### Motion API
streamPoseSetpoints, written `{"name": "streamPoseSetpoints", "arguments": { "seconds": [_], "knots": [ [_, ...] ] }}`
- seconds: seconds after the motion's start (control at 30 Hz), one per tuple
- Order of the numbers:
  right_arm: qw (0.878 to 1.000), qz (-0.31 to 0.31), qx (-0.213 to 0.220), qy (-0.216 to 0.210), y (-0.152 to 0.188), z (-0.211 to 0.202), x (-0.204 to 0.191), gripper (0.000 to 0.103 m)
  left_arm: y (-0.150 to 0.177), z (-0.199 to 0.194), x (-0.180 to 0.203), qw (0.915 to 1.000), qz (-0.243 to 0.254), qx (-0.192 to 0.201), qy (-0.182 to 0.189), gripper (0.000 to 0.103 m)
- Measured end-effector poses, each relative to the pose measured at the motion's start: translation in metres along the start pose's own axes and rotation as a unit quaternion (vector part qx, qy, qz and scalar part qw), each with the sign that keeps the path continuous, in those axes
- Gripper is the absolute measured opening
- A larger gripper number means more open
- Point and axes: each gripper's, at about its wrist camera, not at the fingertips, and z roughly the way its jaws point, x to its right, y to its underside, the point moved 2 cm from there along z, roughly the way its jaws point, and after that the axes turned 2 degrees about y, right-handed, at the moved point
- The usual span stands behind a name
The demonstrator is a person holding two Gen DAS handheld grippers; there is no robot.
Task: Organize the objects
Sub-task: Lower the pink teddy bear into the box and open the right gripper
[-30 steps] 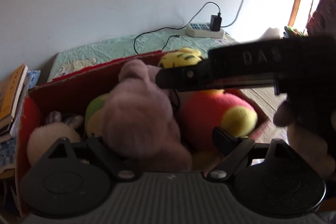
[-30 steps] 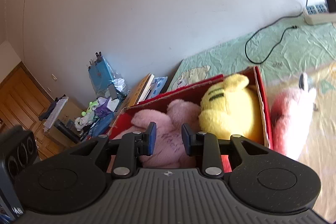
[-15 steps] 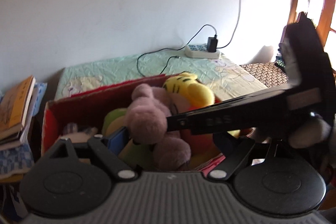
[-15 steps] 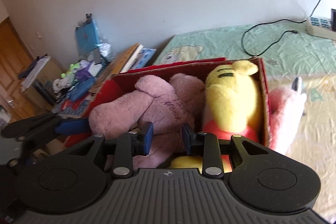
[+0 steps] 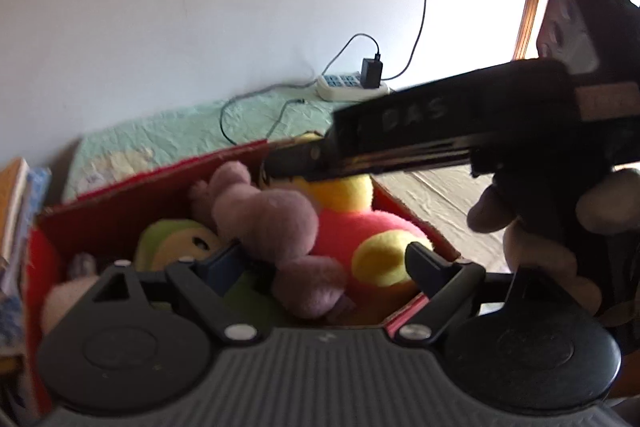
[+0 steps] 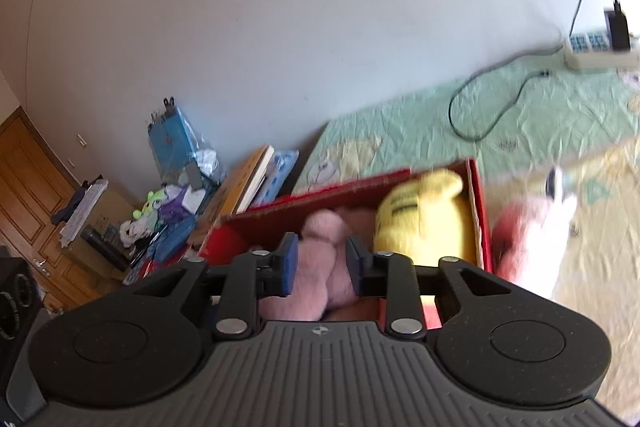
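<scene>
A red cardboard box point(image 5: 132, 211) holds several plush toys: a mauve-pink one point(image 5: 276, 223), a red and yellow one point(image 5: 368, 239), a green one point(image 5: 176, 243) and a yellow bear point(image 6: 424, 219). My left gripper point(image 5: 320, 263) is wide open just above the box, with the mauve plush lying between its fingers. My right gripper point(image 6: 320, 263) hovers over the same box point(image 6: 480, 211) with its fingers a narrow gap apart and holds nothing; the pink plush point(image 6: 324, 267) shows behind the gap. The right gripper's black body point(image 5: 460, 123) crosses the left wrist view.
The box sits on a bed with a green sheet point(image 6: 540, 115). A white power strip with a charger and cable point(image 5: 352, 83) lies by the wall. Books point(image 6: 248, 183) and cluttered items point(image 6: 172, 203) stand left of the bed. A pink and white plush point(image 6: 536, 239) lies right of the box.
The right gripper pulled back and up from the box, and its fingers opened slightly. The left gripper tilted lower toward the plush toys. The plush toys stay in the box.
</scene>
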Motion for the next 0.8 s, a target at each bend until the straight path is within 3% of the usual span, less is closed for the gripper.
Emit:
{"name": "streamPoseSetpoints", "arguments": {
  "seconds": [0.13, 0.27, 0.4, 0.5, 0.8],
  "knots": [
    [1.000, -0.006, -0.001, -0.022, -0.002, 0.000, -0.002, 0.030, 0.002, 0.007, -0.012, 0.9989, -0.033, -0.016, 0.030, 0.088],
    [0.999, -0.032, -0.013, -0.036, -0.006, 0.008, -0.008, 0.030, 0.009, 0.011, -0.017, 0.9981, -0.038, -0.032, 0.037, 0.088],
    [0.998, -0.049, -0.046, -0.020, -0.004, 0.022, -0.011, 0.030, 0.016, 0.012, -0.014, 0.9986, -0.032, -0.037, 0.022, 0.088],
    [0.997, -0.048, -0.063, -0.013, -0.001, 0.022, -0.007, 0.030, 0.017, 0.009, -0.020, 0.9979, -0.046, -0.042, 0.019, 0.090],
    [0.995, -0.022, -0.099, 0.000, 0.020, 0.018, 0.005, 0.030, 0.020, -0.003, -0.047, 0.9936, -0.090, -0.058, -0.037, 0.093]
  ]
}}
